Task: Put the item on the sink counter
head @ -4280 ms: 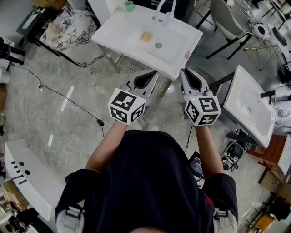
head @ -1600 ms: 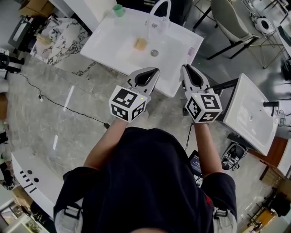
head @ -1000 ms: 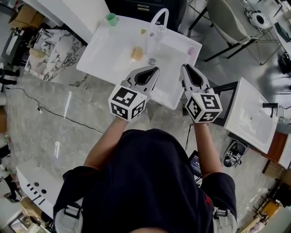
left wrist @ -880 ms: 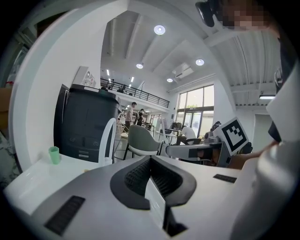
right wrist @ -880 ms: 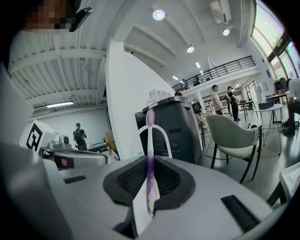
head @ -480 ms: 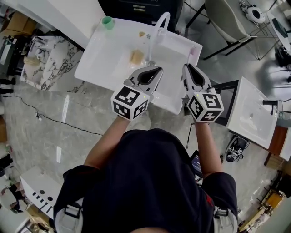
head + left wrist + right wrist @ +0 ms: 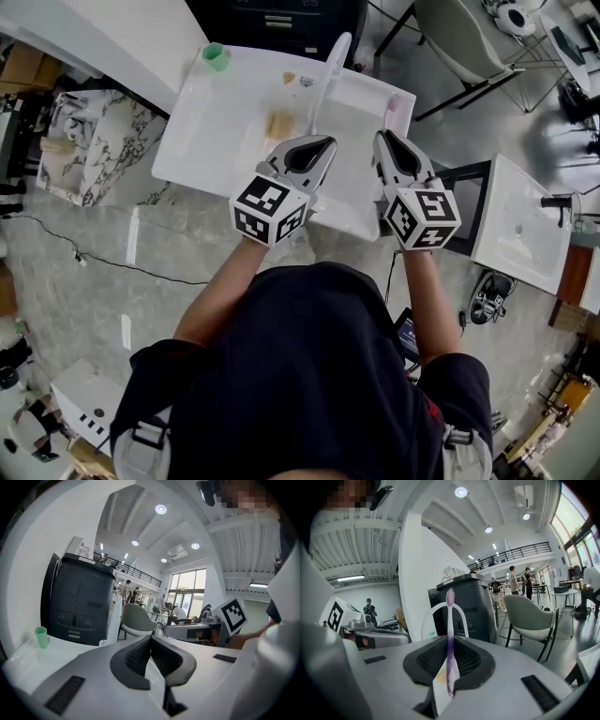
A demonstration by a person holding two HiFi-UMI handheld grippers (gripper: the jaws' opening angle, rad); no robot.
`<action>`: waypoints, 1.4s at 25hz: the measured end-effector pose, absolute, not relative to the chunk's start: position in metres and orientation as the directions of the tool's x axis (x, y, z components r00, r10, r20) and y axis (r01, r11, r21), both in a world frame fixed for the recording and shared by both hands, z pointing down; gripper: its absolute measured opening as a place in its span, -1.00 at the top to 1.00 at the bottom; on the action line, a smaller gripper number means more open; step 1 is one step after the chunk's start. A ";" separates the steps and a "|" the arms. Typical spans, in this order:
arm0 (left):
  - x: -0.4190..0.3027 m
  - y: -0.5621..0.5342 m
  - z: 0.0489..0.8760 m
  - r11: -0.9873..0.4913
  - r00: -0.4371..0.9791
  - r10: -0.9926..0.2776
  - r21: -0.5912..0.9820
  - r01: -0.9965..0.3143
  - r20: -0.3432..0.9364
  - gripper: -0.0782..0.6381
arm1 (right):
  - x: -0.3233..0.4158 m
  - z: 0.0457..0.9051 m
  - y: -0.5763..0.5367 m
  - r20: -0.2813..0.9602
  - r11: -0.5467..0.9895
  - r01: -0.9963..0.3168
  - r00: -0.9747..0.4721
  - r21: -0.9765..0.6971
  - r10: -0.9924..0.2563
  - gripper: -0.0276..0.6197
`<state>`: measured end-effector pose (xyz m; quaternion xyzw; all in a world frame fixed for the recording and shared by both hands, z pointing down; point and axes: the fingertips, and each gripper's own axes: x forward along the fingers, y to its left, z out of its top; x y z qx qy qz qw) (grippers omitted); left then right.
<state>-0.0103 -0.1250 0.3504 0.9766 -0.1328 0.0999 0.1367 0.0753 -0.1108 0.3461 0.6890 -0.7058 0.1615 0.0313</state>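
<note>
At the far left of the sink counter [image 7: 202, 141], a green cup [image 7: 215, 56] is standing near the back corner. To the right of it, a small yellowish block [image 7: 279, 124], perhaps soap or a sponge, is lying in the basin. Just beyond that, the white arched faucet [image 7: 325, 67] is rising from the far rim.

The left gripper [image 7: 317, 150] is hovering over the near part of the basin, just left of the faucet's line. Its own view is showing the dark ribbed pads pressed together with nothing between them. That view is also taking in the cup on the white counter at the left, with a dark cabinet [image 7: 77, 604] behind it.

The right gripper [image 7: 386, 145] is hanging beside the left one, over the near right part of the sink. Its jaws are clamping the lower handle of a purple toothbrush [image 7: 449, 620], which is standing upright between the pads with its bristle head at the top. From the head view, the brush head is showing as a pale pink tip past the gripper's nose, above the sink's right edge. The toothbrush is resting on nothing but the jaws. Further right, apart from all this, a second white sink [image 7: 520, 225] is sitting on a dark frame.
</note>
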 end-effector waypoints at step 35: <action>0.054 -0.132 0.376 -0.928 0.955 -0.161 0.292 -0.233 0.249 0.74 | 0.120 0.369 -0.116 0.317 -0.034 -0.979 -0.032 -0.202 -0.948 0.73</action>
